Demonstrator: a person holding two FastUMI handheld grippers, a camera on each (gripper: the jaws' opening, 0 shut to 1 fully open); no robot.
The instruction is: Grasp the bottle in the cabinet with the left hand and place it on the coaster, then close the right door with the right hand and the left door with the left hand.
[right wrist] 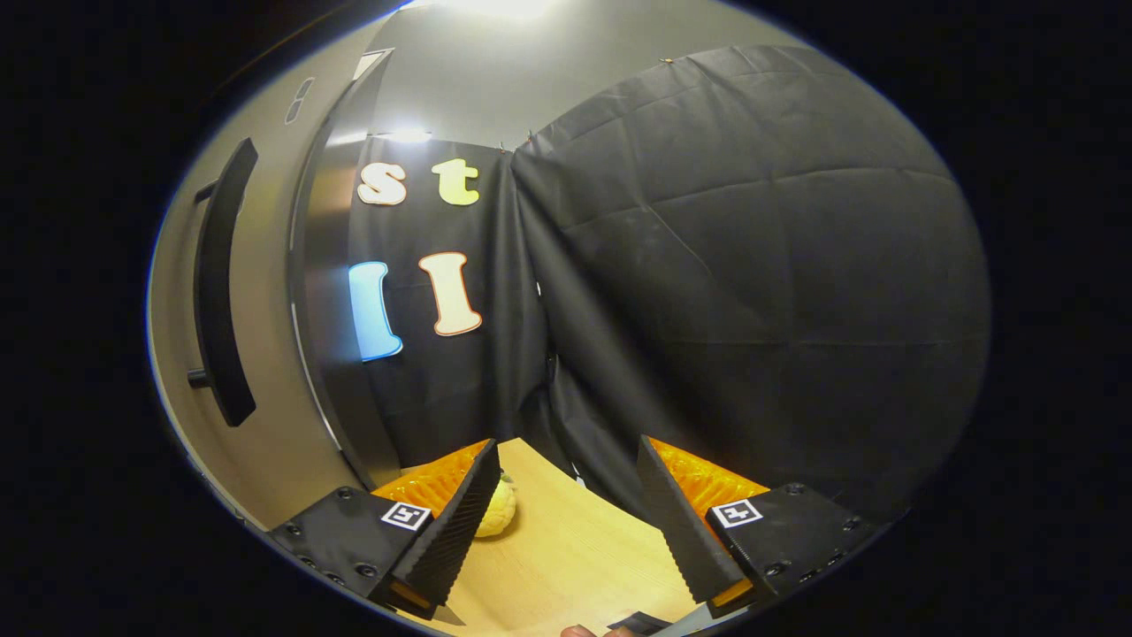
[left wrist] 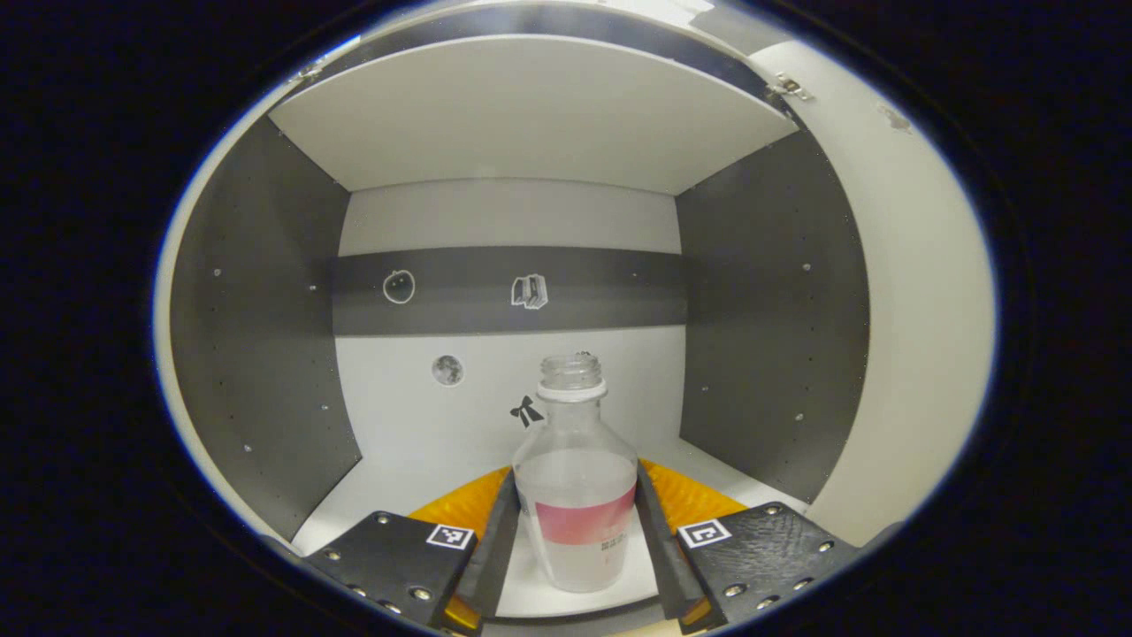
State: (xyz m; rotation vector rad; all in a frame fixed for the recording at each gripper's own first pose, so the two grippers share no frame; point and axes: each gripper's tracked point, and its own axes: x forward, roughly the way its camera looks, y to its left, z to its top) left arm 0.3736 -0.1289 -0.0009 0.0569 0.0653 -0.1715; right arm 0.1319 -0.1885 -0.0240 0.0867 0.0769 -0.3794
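- Left gripper view: the left claw [left wrist: 575, 540] reaches into the open cabinet [left wrist: 265, 354], its two fingers [left wrist: 495, 540] set against either side of the clear bottle [left wrist: 575, 495]; the uncapped bottle stands upright on the cabinet floor, near the front, and small stickers [left wrist: 529, 291] dot the back wall
- Right gripper view: the right claw [right wrist: 566, 522] hangs spread apart above the wooden tabletop [right wrist: 566, 557], gripping nothing; a pale door [right wrist: 265, 354] with a dark handle [right wrist: 221, 283] stands at left, and a small yellow object [right wrist: 497, 515] lies just behind one finger
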